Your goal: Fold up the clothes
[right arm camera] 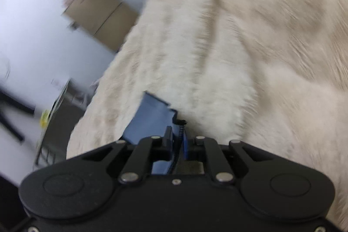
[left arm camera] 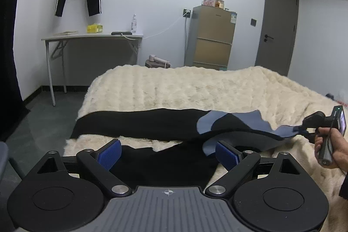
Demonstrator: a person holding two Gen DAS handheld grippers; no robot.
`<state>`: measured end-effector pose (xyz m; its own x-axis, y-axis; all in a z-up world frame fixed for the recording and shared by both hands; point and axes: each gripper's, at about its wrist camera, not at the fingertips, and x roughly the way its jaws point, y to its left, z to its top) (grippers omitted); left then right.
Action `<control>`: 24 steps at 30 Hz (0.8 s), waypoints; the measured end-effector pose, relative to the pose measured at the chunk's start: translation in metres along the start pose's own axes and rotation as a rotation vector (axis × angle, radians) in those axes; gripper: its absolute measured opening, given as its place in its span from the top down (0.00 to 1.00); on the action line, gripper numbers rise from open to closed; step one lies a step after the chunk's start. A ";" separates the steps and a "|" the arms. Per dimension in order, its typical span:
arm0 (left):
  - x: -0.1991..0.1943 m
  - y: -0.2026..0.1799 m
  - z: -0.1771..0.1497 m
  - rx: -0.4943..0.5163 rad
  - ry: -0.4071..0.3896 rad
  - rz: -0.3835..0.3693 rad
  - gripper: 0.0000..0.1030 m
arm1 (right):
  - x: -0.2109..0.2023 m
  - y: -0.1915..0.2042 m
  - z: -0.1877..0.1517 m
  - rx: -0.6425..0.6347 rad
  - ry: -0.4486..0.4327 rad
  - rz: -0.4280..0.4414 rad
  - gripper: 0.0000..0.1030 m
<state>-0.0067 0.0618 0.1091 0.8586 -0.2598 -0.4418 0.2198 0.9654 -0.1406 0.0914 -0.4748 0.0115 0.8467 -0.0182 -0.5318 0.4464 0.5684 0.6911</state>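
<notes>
Now | right claw [right arm camera: 177, 141] pinching garment [left arm camera: 152, 123] | left claw [left arm camera: 168, 152] wide

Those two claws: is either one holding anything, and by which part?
The right claw pinches the black-and-blue garment by its blue zippered edge. The left claw stands open, holding nothing.
</notes>
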 end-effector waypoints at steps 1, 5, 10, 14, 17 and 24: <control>0.000 0.000 0.000 -0.002 0.002 -0.001 0.12 | 0.000 0.000 -0.001 0.010 0.003 0.000 0.82; 0.006 -0.005 -0.004 0.030 0.021 -0.001 0.12 | 0.014 -0.007 -0.010 0.049 0.025 -0.060 0.64; 0.009 -0.004 -0.006 0.019 0.018 0.008 0.12 | 0.016 0.005 -0.011 0.013 0.037 -0.086 0.98; 0.012 -0.004 -0.004 0.014 0.013 0.011 0.12 | -0.018 0.035 0.021 -0.107 -0.047 0.014 0.98; 0.013 -0.002 -0.002 0.005 0.013 0.020 0.12 | -0.048 0.036 0.055 -0.164 -0.121 0.008 0.98; 0.036 0.024 -0.016 -0.070 0.046 0.043 0.12 | -0.063 -0.017 0.069 -0.314 -0.052 -0.337 0.81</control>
<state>0.0218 0.0750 0.0756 0.8439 -0.2209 -0.4889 0.1492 0.9720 -0.1816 0.0504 -0.5396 0.0669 0.6863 -0.2811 -0.6708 0.5967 0.7450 0.2983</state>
